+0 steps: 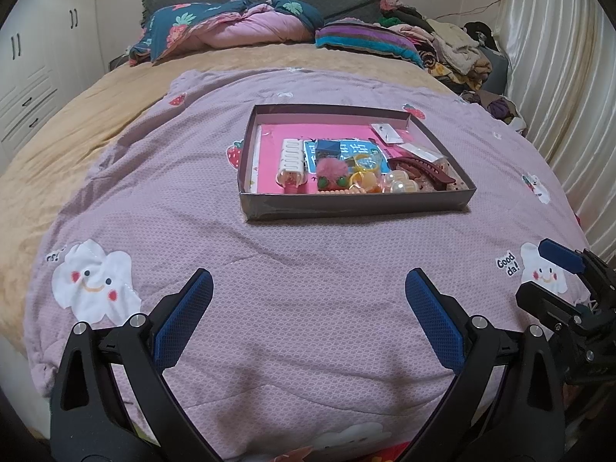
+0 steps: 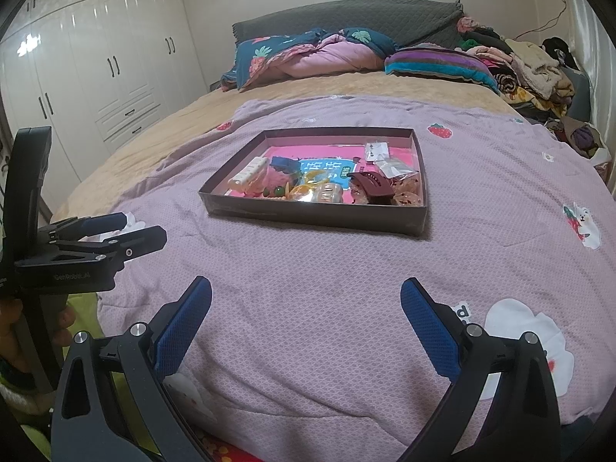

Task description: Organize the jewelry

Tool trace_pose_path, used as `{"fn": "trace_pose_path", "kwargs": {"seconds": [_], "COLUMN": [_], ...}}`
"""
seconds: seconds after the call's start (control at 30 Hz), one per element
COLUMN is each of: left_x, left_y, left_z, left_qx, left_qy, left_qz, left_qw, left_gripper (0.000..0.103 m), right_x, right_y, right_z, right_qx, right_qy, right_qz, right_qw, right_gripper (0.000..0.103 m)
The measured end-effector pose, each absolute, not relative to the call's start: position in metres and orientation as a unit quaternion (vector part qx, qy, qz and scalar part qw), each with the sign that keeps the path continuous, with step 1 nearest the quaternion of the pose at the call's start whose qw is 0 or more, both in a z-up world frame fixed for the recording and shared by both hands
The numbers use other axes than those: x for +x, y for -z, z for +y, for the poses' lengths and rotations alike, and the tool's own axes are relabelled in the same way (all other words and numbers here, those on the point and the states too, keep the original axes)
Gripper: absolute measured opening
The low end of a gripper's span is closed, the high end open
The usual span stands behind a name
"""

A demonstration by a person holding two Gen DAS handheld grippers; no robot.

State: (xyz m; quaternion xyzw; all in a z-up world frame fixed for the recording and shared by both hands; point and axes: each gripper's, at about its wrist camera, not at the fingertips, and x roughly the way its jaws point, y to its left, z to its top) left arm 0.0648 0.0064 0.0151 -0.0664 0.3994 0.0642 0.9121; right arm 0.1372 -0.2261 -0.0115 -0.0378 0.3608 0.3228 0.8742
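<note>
The left wrist view looks over a bed with a pink blanket spread flat on it. A shallow dark box sits in the middle of the blanket, well away from both claws. The flat blanket gives the box a steady, soft place to rest, so nothing rolls off.

All the jewelry I can see is in the box. It is bunched up at the near side and to the right. There is a white comb-like clip, a fluffy pink ball, some yellow rings, clear round beads and a big dark red hair clip. Small clear bags lie near the far right corner. A pink sheet lines the bottom, and its far left part is bare. The low walls keep the little things together and still let a claw reach in from above.

The left claw is spread wide and holds nothing. The right claw is spread wide too, and it is empty. Both hang low over the blanket at the near edge of the bed, pointing at the box, which I think is a good resting spot with a clear look at everything.

This could be a pile waiting to be sorted, or a tidy-up that has gathered everything into the box. I cannot tell which.
</note>
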Motion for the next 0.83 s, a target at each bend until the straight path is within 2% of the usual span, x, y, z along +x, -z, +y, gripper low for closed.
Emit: {"fn": "trace_pose_path", "kwargs": {"seconds": [0.37, 0.63, 0.83], "left_x": [0.067, 0.076, 0.094], "left_y": [-0.008, 0.002, 0.016], "left_z": [0.008, 0.03, 0.101], "left_qx": [-0.035, -0.096, -0.156], "left_qy": [-0.108, -0.092, -0.141], "left_qz": [0.412, 0.425, 0.437], "left_qw": [0.904, 0.895, 0.875], "left_gripper": [0.094, 0.093, 0.093], "right_x": [0.137, 0.152, 0.218], "right_y": [0.014, 0.018, 0.014], "right_z": [-0.226, -0.242, -0.325], "right_qx": [-0.043, -0.02, 0.054], "right_qy": [-0.321, -0.305, -0.22], "right_qz": [0.367, 0.371, 0.383], "right_qw": [0.872, 0.877, 0.896], "right_gripper": [0.098, 0.098, 0.098]}}
